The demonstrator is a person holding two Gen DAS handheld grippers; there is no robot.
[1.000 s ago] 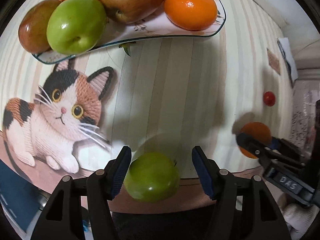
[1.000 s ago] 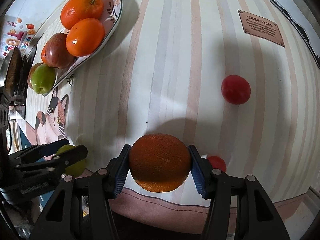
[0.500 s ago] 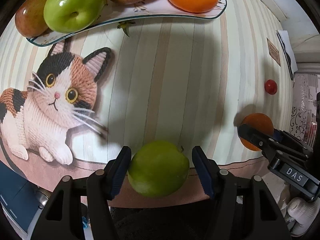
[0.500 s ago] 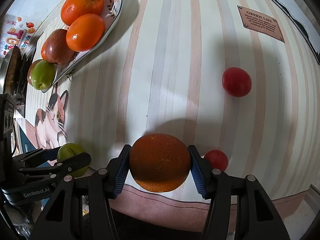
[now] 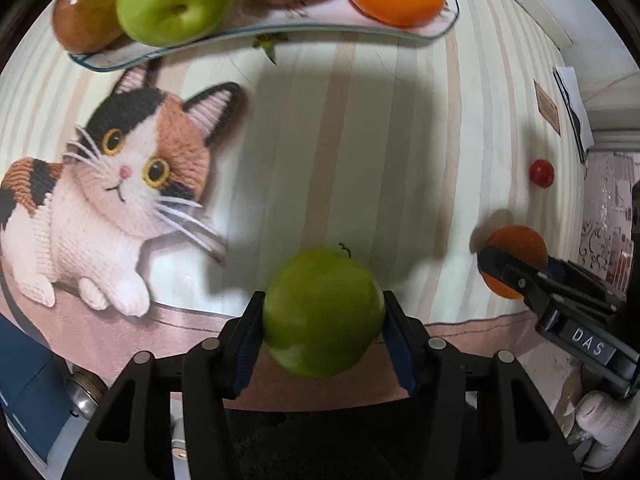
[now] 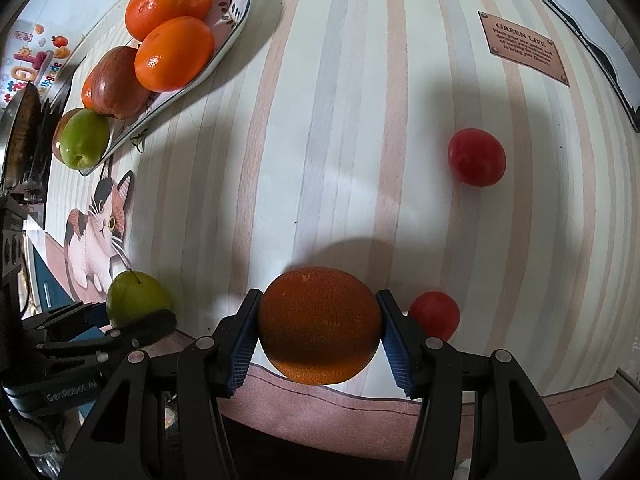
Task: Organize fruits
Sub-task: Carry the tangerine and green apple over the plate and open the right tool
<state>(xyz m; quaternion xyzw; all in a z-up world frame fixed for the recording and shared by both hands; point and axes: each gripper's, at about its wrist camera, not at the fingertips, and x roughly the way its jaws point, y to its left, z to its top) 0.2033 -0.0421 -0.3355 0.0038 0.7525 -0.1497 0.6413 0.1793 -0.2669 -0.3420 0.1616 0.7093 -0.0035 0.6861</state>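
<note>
My left gripper (image 5: 323,320) is shut on a green apple (image 5: 323,312), held near the table's front edge; the apple also shows in the right wrist view (image 6: 136,300). My right gripper (image 6: 318,332) is shut on an orange (image 6: 319,330), which also shows in the left wrist view (image 5: 516,256). A curved plate (image 5: 400,32) at the back holds a green apple (image 5: 176,0), red apples and oranges (image 6: 174,54). Two red fruits lie loose on the cloth, one far (image 6: 476,157) and one beside the right gripper (image 6: 434,316).
The striped tablecloth has a cat picture (image 5: 112,200) at the left and a small brown label (image 6: 522,48) at the far right. White paper (image 6: 592,64) lies at the right edge. The table's front edge runs just under both grippers.
My left gripper has closed on the green apple, which was loose between open jaws a second ago. The left view has pulled back from the plate. The right gripper still holds the orange.
</note>
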